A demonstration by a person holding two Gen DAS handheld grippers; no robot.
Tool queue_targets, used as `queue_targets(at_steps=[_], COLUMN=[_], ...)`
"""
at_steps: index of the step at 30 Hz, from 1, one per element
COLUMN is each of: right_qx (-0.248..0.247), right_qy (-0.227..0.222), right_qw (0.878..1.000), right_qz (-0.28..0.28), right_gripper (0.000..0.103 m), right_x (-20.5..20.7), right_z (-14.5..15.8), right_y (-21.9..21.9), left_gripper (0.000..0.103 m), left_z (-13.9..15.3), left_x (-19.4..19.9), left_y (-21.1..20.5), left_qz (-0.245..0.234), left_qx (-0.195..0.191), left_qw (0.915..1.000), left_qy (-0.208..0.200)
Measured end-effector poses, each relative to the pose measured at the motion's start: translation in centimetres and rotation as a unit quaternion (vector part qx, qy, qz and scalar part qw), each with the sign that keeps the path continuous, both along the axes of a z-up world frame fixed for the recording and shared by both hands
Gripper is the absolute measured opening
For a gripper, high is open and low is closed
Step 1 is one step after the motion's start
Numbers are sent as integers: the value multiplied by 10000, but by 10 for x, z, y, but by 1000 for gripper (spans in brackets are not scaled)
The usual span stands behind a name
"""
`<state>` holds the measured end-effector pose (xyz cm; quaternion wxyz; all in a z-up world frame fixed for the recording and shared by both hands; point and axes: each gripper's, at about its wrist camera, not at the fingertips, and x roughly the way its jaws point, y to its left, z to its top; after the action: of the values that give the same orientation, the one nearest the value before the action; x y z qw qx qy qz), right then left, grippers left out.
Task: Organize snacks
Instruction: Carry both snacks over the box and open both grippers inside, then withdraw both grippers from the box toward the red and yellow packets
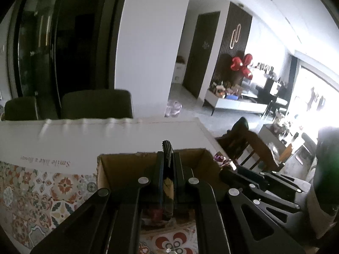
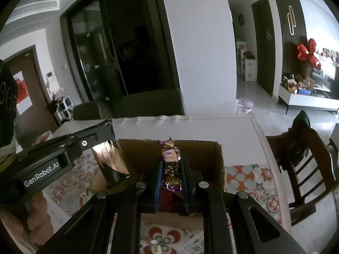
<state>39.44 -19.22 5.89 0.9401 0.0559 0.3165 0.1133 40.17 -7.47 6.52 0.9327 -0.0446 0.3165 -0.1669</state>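
Right tongs clamped on a purple-gold foil candy, its twisted end sticking out past the fingertips, above the open cardboard box. Left tongs pinched tight on a flat dark snack packet, serrated edge poking up over the same box. Only the right wrist view shows the packet's bronze foil face and the hand gripping the left handle. Box sits on the patterned tabletop.

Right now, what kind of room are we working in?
Most likely a home's dining and living area: a table with a patterned tablecloth, wooden dining chairs, and beyond them a low TV cabinet against a slatted wall.
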Motion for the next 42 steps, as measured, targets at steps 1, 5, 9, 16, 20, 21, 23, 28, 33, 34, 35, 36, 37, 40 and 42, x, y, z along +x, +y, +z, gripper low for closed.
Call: queue_targets(at_steps=[1, 5, 9, 16, 20, 21, 23, 28, 33, 34, 35, 36, 37, 40, 42], right_qx=[-15, -139, -124, -88, -182, -212, -262, -318, -341, -347, -356, -371, -373, -406, -453], right_qy=[46, 234, 463, 351, 142, 85, -8, -125, -188, -199, -211, -218, -227, -253, -280], right_qw=[10000, 9996, 9989, 9992, 9994, 9993, 9991, 9988, 9986, 9985, 9985, 9984, 9984, 9982, 9978], right_qz=[2, -10, 1, -155, -261, -279, -324, -356, -358, -363, -363, -371, -372, -366, -385], right_gripper=[17, 17, 37, 55, 59, 61, 64, 66, 66, 66, 66, 66, 66, 69, 73], right_x=[4, 16, 23, 1, -24, -32, -46, -76, -108, -112, -117, -122, -127, -140, -149], right_z=[-2, -13, -21, -18, -11, -9, -7, -2, -5, -6, -7, -8, -9, -13, -18], right_y=[0, 1, 0, -9, -12, -12, -13, -16, -16, -17, -16, -15, -15, -13, -11], left_gripper=[9, 14, 21, 42, 48, 49, 50, 52, 54, 54, 55, 55, 55, 57, 58], left_z=[-4, -15, -20, -7, -3, -3, -1, -3, -8, -10, -12, -13, -16, -24, -30], left_x=[4, 15, 14, -25, -55, -64, -78, -110, -134, -140, -145, -148, -152, -166, -175], left_y=[-1, -2, 0, -4, -5, -5, -5, -5, -3, -3, -3, -3, -2, 1, 4], left_qz=[11, 92, 213, 233, 201, 184, 160, 26, -102, -118, -136, -145, -162, -179, -155], left_qx=[33, 182, 345, 862, 1066, 1096, 1114, 1060, 1018, 1026, 1053, 1080, 1111, 1151, 1160], left_qw=[10000, 9993, 9984, 9960, 9937, 9933, 9929, 9934, 9939, 9938, 9935, 9932, 9928, 9925, 9925], left_qy=[71, 308, 386, -57, -268, -317, -387, -438, -412, -415, -413, -413, -415, -375, -345])
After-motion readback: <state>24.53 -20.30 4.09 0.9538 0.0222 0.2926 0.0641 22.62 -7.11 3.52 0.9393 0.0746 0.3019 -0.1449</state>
